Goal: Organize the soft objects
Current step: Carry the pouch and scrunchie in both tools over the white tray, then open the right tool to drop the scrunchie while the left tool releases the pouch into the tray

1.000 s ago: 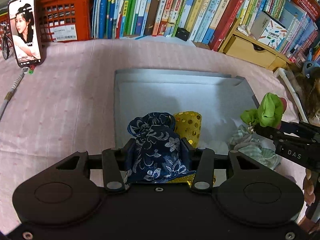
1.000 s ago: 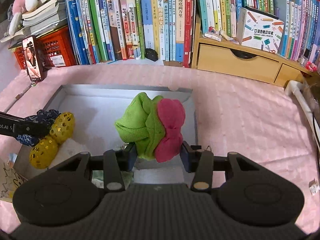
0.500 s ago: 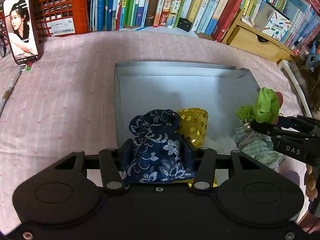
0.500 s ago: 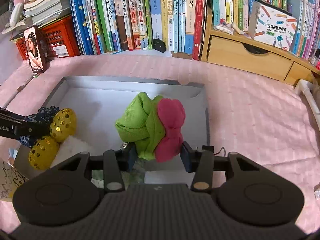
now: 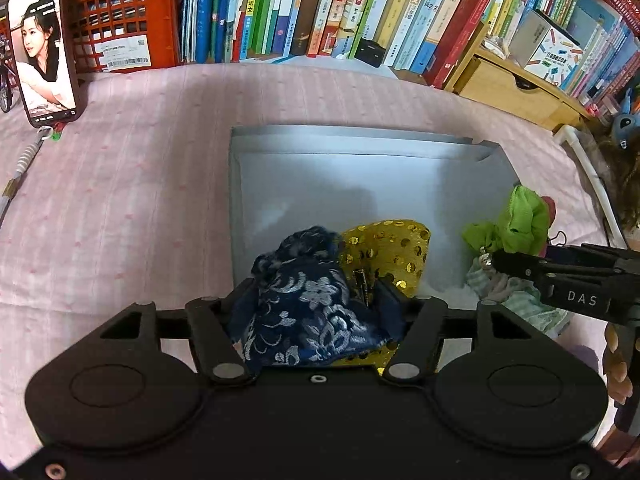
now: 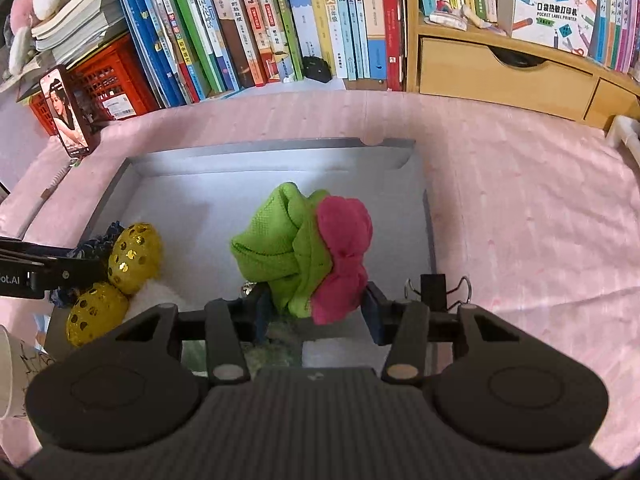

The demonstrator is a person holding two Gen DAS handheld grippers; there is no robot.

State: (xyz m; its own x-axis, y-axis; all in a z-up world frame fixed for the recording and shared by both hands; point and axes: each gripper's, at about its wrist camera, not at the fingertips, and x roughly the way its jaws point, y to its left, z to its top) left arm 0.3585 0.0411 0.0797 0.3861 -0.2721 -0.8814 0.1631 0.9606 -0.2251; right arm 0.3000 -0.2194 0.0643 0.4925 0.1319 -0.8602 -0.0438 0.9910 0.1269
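Observation:
A grey shallow box [image 5: 352, 136] lies on the pink cloth. My left gripper [image 5: 312, 294] hangs over its near left corner and its jaws are opening. The dark blue floral pouch [image 5: 296, 320] sits between the fingers, with a gap at the right pad. Behind it lies a gold sequin bow [image 5: 392, 248]. My right gripper [image 6: 316, 304] is low over the box's near side, its jaws starting to open. A green and pink cloth [image 6: 296, 240] stands between the pads and still touches them. The left gripper [image 6: 80, 268] shows at the left edge of the right wrist view.
A pale striped cloth [image 5: 520, 300] and a white fluffy piece [image 6: 156, 296] lie in the box. A black binder clip [image 6: 434, 288] sits at its right edge. A phone [image 5: 44, 48] leans on a red crate [image 5: 120, 12]. Books [image 6: 280, 20] and wooden drawers [image 6: 500, 76] line the back.
The left jaws have spread apart and the blue pouch has come loose at its right side. The right gripper has sunk a little with the green and pink cloth, its jaws slightly wider.

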